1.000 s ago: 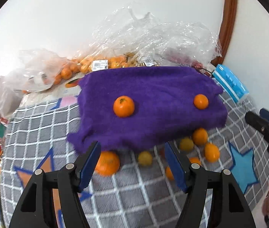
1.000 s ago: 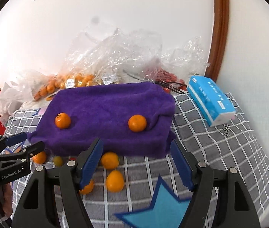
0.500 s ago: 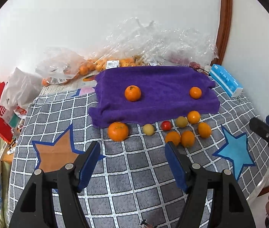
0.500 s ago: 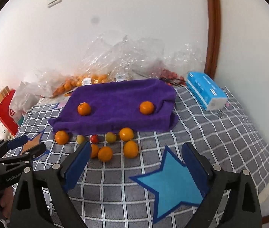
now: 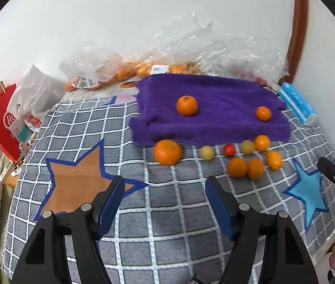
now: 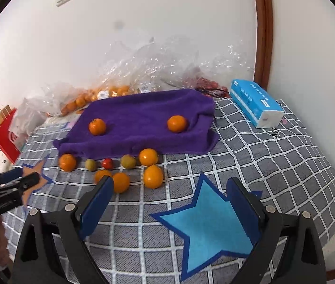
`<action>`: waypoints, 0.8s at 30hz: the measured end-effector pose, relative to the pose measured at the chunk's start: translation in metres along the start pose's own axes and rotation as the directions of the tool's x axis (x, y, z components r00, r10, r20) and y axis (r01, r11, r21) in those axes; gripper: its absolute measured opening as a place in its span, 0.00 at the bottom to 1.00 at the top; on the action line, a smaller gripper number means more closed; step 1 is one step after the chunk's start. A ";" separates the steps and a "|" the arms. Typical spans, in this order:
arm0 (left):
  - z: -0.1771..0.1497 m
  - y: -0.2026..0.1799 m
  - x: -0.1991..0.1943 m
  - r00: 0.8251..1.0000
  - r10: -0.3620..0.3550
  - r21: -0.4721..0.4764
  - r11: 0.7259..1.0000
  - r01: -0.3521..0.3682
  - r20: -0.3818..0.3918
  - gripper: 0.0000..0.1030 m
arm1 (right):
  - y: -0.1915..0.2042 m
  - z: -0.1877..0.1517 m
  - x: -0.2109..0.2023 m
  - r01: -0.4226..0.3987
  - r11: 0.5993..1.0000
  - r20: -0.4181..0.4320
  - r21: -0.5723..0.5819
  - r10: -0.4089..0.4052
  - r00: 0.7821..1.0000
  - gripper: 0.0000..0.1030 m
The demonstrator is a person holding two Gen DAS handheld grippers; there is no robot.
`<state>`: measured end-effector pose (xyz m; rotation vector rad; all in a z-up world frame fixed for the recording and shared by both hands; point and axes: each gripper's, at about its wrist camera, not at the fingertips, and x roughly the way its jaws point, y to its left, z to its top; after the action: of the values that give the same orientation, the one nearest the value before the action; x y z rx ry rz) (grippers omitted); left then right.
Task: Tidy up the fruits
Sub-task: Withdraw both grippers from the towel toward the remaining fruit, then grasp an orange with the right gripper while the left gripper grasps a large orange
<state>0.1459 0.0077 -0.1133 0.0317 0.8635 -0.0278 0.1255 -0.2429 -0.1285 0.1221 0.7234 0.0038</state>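
A: How many fruits are showing?

B: Two oranges (image 6: 97,126) are sitting on the purple towel (image 6: 141,116), far side. Eight loose fruits (image 6: 120,165) are lying just near of it on the checked tabletop (image 6: 273,172): five orange, two yellowish, one red.

A: Any writing?

B: The blue tissue pack (image 6: 254,104), far right, is showing print too small to read.

A: Grippers?

B: The left hand-held gripper (image 5: 165,203) and right hand-held gripper (image 6: 169,203) are both standing apart, gripping nothing.

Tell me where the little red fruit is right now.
The red fruit lies on the checked cloth just in front of the purple towel, in the row of loose fruit, between two yellowish fruits; both wrist views show it, untouched.
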 end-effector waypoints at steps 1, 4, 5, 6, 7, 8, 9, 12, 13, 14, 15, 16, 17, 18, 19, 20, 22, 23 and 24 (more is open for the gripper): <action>-0.001 0.002 0.006 1.000 0.009 -0.005 1.000 -0.009 -0.005 0.67 | 0.000 -0.002 0.008 -0.018 1.000 -0.014 0.001 0.018 1.000 0.92; -0.004 0.008 0.017 1.000 0.002 -0.015 1.000 -0.002 -0.010 0.67 | 0.002 -0.005 0.030 -0.031 1.000 -0.061 0.003 0.031 0.998 0.89; -0.005 0.009 0.024 1.000 -0.004 -0.016 1.000 0.004 -0.018 0.67 | 0.004 -0.006 0.039 -0.037 0.999 -0.085 -0.002 0.037 0.996 0.86; -0.005 0.010 0.029 1.000 -0.007 -0.017 1.000 0.006 -0.028 0.67 | 0.005 -0.006 0.046 -0.042 0.999 -0.099 -0.007 0.041 0.994 0.82; -0.005 0.010 0.033 0.999 -0.013 -0.017 1.000 0.012 -0.037 0.67 | 0.007 -0.007 0.055 -0.041 0.999 -0.112 -0.013 0.039 0.993 0.81; -0.005 0.011 0.038 0.998 -0.027 -0.017 1.000 0.026 -0.049 0.67 | 0.009 -0.007 0.062 -0.044 0.999 -0.119 -0.018 0.042 0.992 0.81; -0.005 0.012 0.044 0.998 -0.030 -0.019 0.999 0.029 -0.060 0.67 | 0.010 -0.008 0.067 -0.052 0.998 -0.124 -0.021 0.049 0.991 0.81; -0.005 0.017 0.057 0.997 -0.018 -0.025 1.000 0.016 -0.080 0.67 | 0.012 -0.007 0.081 -0.063 0.998 -0.118 -0.009 0.062 0.991 0.77; -0.004 0.017 0.060 0.997 -0.018 -0.026 1.000 0.016 -0.079 0.67 | 0.013 -0.006 0.086 -0.072 0.997 -0.120 -0.005 0.071 0.990 0.73; -0.004 0.018 0.064 0.997 -0.016 -0.027 1.000 0.014 -0.078 0.67 | 0.014 -0.005 0.091 -0.077 0.997 -0.127 -0.002 0.076 0.989 0.72; -0.003 0.019 0.067 0.997 -0.014 -0.026 1.000 0.012 -0.082 0.67 | 0.015 -0.004 0.096 -0.079 0.997 -0.134 0.000 0.078 0.988 0.68; -0.002 0.020 0.070 0.996 -0.016 -0.024 1.000 0.014 -0.085 0.67 | 0.015 -0.003 0.100 -0.079 0.997 -0.139 0.001 0.078 0.987 0.65; -0.002 0.020 0.073 0.996 -0.020 -0.022 1.000 0.018 -0.087 0.67 | 0.015 -0.003 0.105 -0.078 0.997 -0.146 0.003 0.078 0.986 0.63; -0.001 0.019 0.076 0.996 -0.026 -0.020 1.000 0.024 -0.090 0.67 | 0.015 -0.004 0.109 -0.083 0.997 -0.157 0.006 0.083 0.984 0.57; 0.000 0.019 0.078 0.995 -0.031 -0.018 0.999 0.029 -0.092 0.67 | 0.015 -0.005 0.113 -0.090 0.996 -0.169 0.008 0.090 0.981 0.51; 0.001 0.018 0.082 0.995 -0.035 -0.016 0.999 0.034 -0.095 0.67 | 0.016 -0.006 0.116 -0.090 0.996 -0.174 0.006 0.090 0.981 0.51; 0.005 0.015 0.089 0.995 -0.045 -0.017 0.999 0.043 -0.092 0.67 | 0.020 -0.007 0.116 -0.074 0.997 -0.156 -0.025 0.069 0.985 0.47; 0.006 0.015 0.092 0.995 -0.049 -0.023 0.999 0.047 -0.087 0.67 | 0.022 -0.008 0.116 -0.076 0.996 -0.157 -0.042 0.068 0.985 0.45; 0.009 0.015 0.094 0.995 -0.056 -0.035 0.998 0.054 -0.079 0.67 | 0.024 -0.009 0.115 -0.080 0.995 -0.157 -0.056 0.071 0.985 0.41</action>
<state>0.2140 0.0209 -0.1784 -0.0215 0.9447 -0.0646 0.2066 -0.2132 -0.2084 0.0906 0.8728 0.1092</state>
